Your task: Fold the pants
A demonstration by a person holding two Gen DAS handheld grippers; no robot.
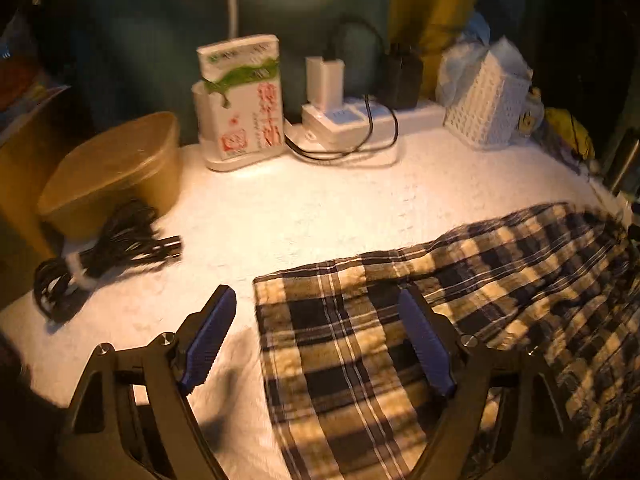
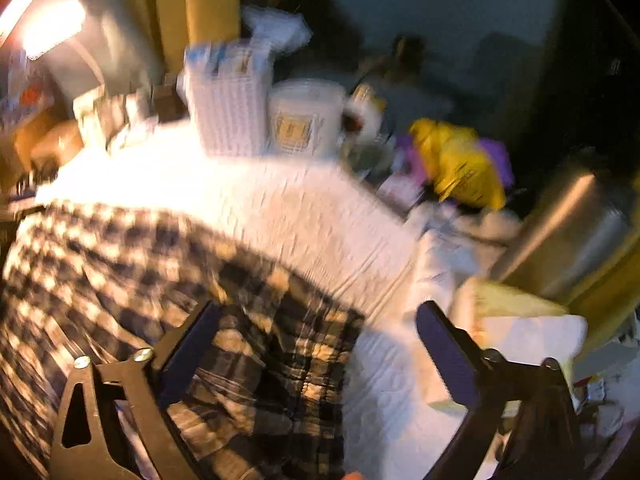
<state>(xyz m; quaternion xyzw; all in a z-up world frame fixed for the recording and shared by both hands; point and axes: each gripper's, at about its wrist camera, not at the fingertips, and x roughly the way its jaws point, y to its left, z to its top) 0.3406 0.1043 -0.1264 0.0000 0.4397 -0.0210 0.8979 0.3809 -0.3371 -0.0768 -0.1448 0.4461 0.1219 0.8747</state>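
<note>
- Evidently the reach-in stage of the fold is in hand: both claws are poised over opposite ends of the plaid pants [image 1: 420, 300], which are lying flat across the white cloth-covered table [image 1: 300, 208], and neither is pinching anything.
- At the left gripper [image 1: 320, 340] the blue pads [image 1: 210, 342] are standing spread, with only the near corner of one end of the garment showing between them; one finger is hovering over bare cloth cover, the other over the plaid.
- At the right gripper [image 2: 324, 360] the jaws are likewise standing wide, straddling the edge at the garment's other end, where the fabric is looking bunched; this view is badly smeared, so whether that end is the waistband or the cuffs I cannot tell.
- Whether either set of fingertips is touching the fabric is also unclear; nothing is looking lifted or creased by a pinch.
- Next, I judge, each claw is needing to settle onto its edge and close on all the layers together, so that no layer is slipping out when the end is lifted.
- A bundled black cable [image 1: 100, 256] and a brown oval box [image 1: 116, 168] are sitting near the left claw, apart from the garment; a white lattice basket [image 1: 486, 108] and a power strip [image 1: 352, 120] are standing along the back, well clear of the fold.
</note>
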